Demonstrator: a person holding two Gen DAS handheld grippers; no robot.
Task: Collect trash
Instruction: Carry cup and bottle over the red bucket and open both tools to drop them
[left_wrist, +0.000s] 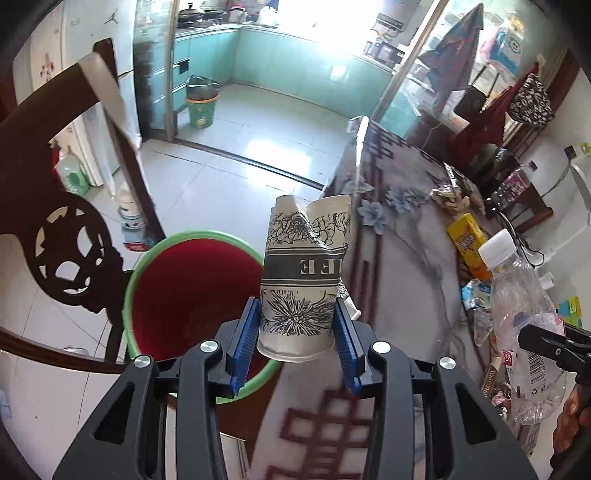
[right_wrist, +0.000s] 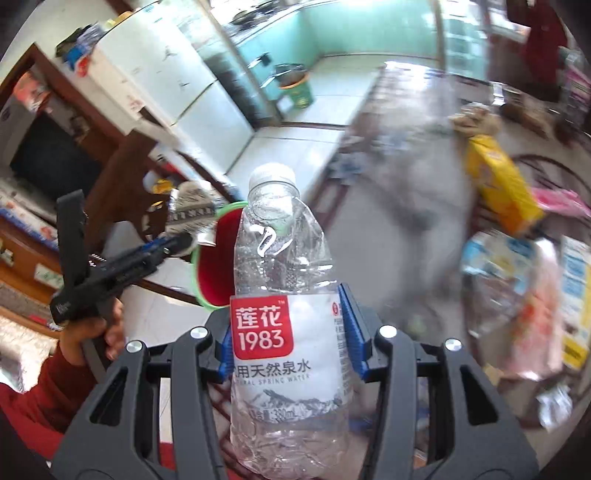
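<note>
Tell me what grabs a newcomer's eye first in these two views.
The crumpled flower-printed paper cup stands out first, pinched in the left tool just right of the red bin with the green rim. Next comes the clear plastic bottle with its red label, clamped in the right tool. Behind them, a yellow box lies on the cluttered table.

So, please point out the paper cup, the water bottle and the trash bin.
paper cup (left_wrist: 301, 295): left wrist view, on its flower print.
water bottle (right_wrist: 291, 350): right wrist view, on its label.
trash bin (left_wrist: 192, 291): left wrist view, on its red inner wall.
</note>
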